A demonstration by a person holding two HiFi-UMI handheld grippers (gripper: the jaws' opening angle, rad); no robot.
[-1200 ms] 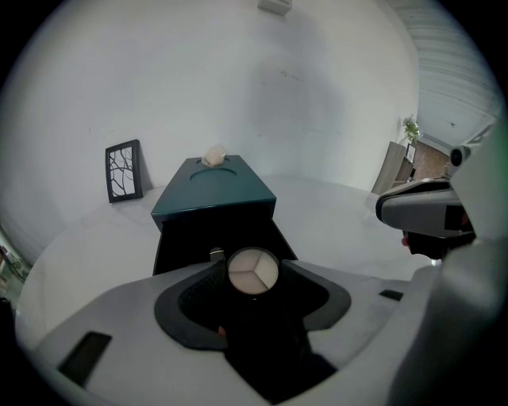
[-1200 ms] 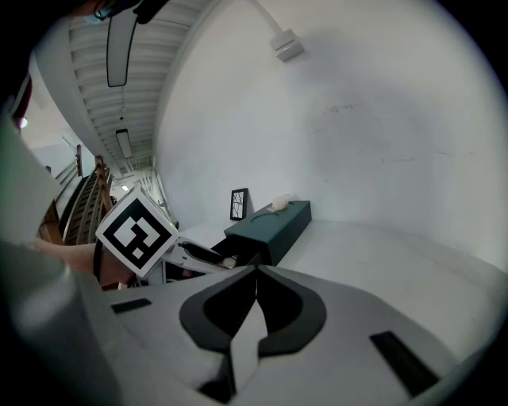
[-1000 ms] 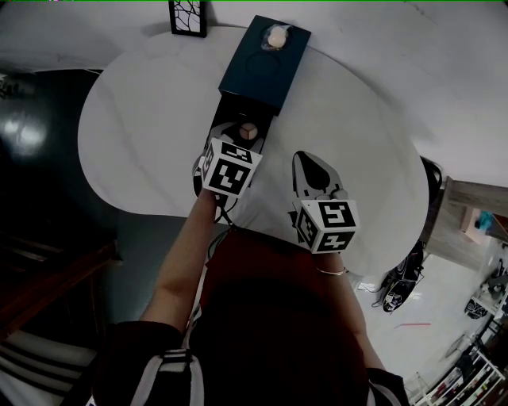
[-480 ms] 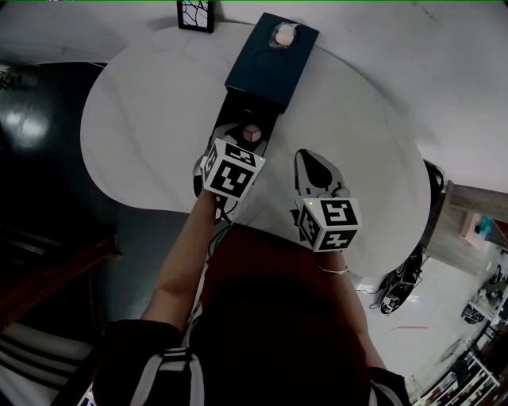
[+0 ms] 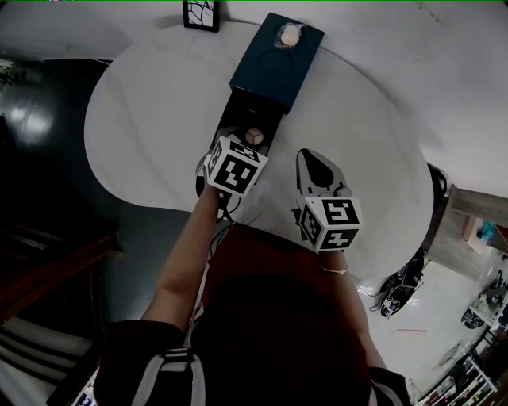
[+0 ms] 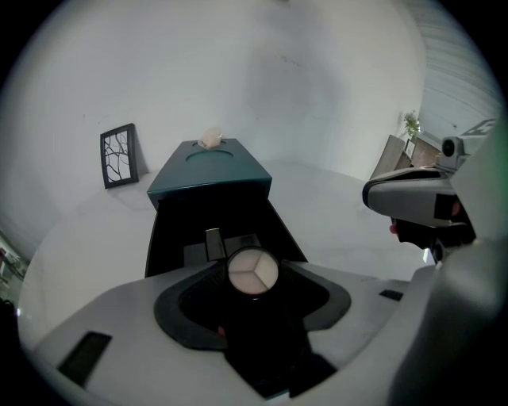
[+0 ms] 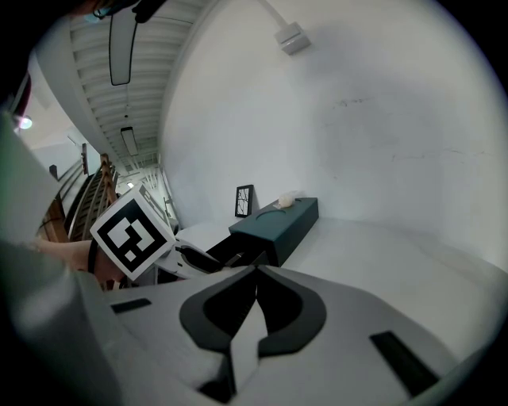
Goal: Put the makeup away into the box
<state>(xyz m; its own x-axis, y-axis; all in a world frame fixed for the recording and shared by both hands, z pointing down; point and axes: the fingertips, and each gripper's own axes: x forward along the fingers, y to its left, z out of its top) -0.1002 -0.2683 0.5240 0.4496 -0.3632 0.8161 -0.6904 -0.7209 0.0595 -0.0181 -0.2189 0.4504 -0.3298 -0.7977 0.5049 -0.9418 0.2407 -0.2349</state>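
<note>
A teal box (image 5: 276,62) stands on the white table (image 5: 151,119), its black drawer (image 5: 242,119) pulled out toward me. My left gripper (image 5: 244,143) hangs over the drawer's near end, shut on a round makeup compact (image 5: 254,136) with three pale shades. In the left gripper view the compact (image 6: 252,272) sits between the jaws of the left gripper (image 6: 252,279), with the drawer (image 6: 198,230) and the box (image 6: 210,170) behind it. To the right, my right gripper (image 5: 312,162) is shut on nothing; its jaws meet in the right gripper view, where the right gripper (image 7: 255,271) faces the box (image 7: 278,220).
A small pale thing (image 5: 290,35) lies on top of the box. A black picture frame (image 5: 201,14) stands at the table's far edge. The table's near edge (image 5: 159,208) curves just under my arms, with dark floor to the left.
The head view has shifted slightly. Both grippers stay about where they were, the left one still holding the compact over the drawer.
</note>
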